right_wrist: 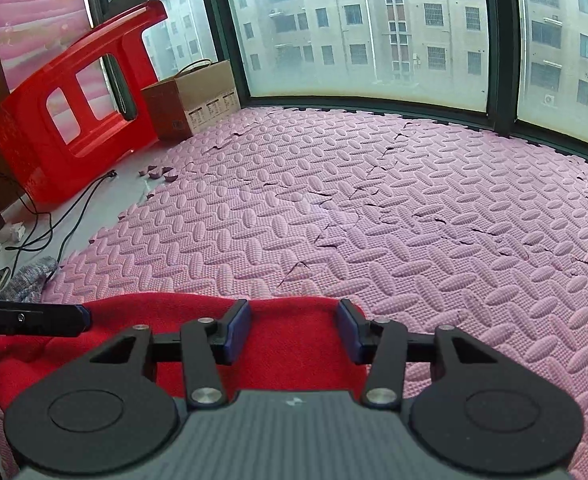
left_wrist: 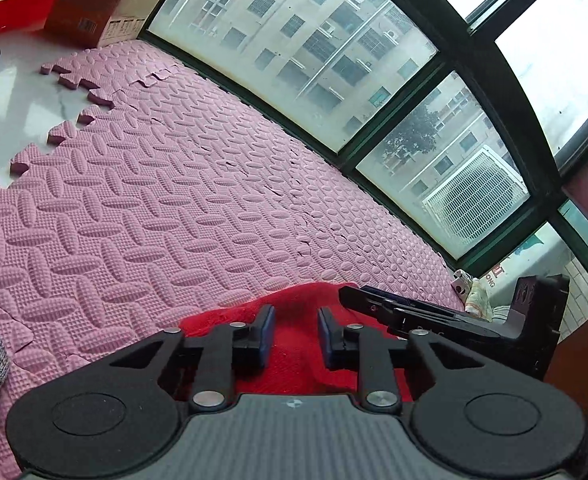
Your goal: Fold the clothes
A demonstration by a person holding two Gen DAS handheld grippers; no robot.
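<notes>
A pink foam mat [right_wrist: 393, 216] covers the floor up to the windows, and at its near edge a red garment [right_wrist: 290, 332] lies flat under both tongs: the left tongs [left_wrist: 295, 334] and right tongs [right_wrist: 294, 330] hover parted over it, gripping nothing. It looks soft, light and limp, best pinched at the far hem; most of it is hidden below the frames. Farther off, a grey cloth [right_wrist: 30, 284] is cut off.

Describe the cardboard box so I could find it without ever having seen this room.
Start at the big window and follow its sill left to the corner where the pink mat ends. The box stands there on the bare floor, beside a tipped red stool. It is the only brown thing there, with white labels along its side.
</notes>
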